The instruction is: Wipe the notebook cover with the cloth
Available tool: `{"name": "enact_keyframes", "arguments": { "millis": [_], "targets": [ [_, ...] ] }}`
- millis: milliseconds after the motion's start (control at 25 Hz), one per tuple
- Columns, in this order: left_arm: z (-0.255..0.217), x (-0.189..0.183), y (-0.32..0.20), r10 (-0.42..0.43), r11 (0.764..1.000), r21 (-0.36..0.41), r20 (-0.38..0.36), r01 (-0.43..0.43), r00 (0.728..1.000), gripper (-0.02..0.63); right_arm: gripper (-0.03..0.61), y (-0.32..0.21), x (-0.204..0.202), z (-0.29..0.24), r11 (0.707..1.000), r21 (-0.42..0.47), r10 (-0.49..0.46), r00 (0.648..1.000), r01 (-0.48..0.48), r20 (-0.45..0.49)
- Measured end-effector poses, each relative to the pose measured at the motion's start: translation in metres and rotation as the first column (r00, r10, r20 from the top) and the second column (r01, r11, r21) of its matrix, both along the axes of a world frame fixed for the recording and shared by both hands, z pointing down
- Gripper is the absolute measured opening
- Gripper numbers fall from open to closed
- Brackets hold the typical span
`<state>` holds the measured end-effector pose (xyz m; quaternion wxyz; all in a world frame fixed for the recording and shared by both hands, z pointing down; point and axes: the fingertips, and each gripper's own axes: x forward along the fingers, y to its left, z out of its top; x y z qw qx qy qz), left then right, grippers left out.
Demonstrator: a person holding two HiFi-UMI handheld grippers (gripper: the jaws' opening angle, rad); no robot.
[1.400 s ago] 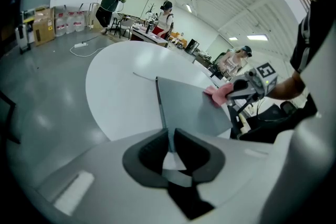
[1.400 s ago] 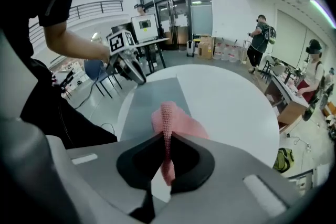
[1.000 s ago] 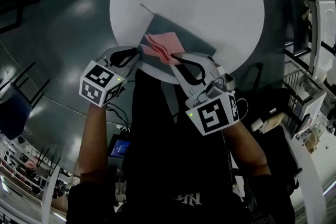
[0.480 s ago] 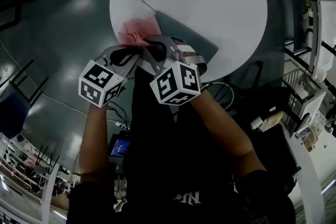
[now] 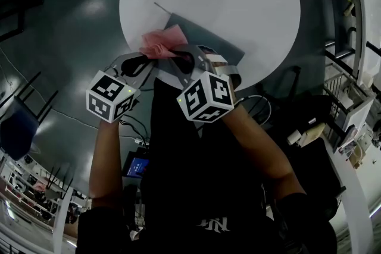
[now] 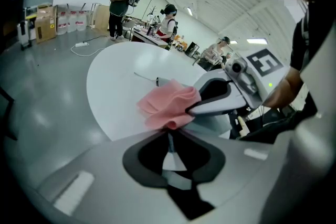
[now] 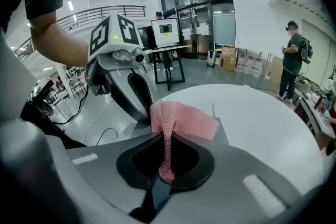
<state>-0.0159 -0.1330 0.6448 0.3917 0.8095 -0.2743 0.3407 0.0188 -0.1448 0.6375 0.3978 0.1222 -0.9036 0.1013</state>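
As the right gripper (image 7: pixel 166 135) – clamped on the pink cloth (image 5: pixel 159 41) – has swept leftward, the cloth now sits at the grey notebook's (image 5: pixel 209 44) left corner. The left gripper (image 6: pixel 168 132), clenched empty, waits beside that corner – one wiping pass looks done, and the notebook's far side probably remains.

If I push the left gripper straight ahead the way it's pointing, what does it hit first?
Most likely the pink cloth, bunched right off the left gripper's tips and pinched by the right gripper. Exact depth is unclear.
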Motion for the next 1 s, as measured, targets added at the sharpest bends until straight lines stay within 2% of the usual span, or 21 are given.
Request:
{"name": "enact_keyframes", "arguments": {
  "millis": [600, 840, 1000],
  "targets": [
    [0.0, 0.0, -0.001, -0.006, 1.0, -0.008, 0.01, 0.006, 1.0, 0.041, 0.012, 0.04, 0.112, 0.002, 0.993, -0.057, 0.096, 0.991, -0.101, -0.092],
    [0.0, 0.0, -0.001, -0.003, 1.0, -0.005, 0.017, 0.003, 1.0, 0.041, 0.012, 0.049, 0.144, 0.003, 0.979, -0.118, 0.153, 0.984, -0.164, -0.095],
    [-0.001, 0.001, -0.001, -0.001, 1.0, 0.004, 0.023, 0.001, 1.0, 0.041, 0.012, 0.056, 0.16, 0.003, 0.974, -0.131, 0.164, 0.977, -0.182, -0.14]
  ]
}}
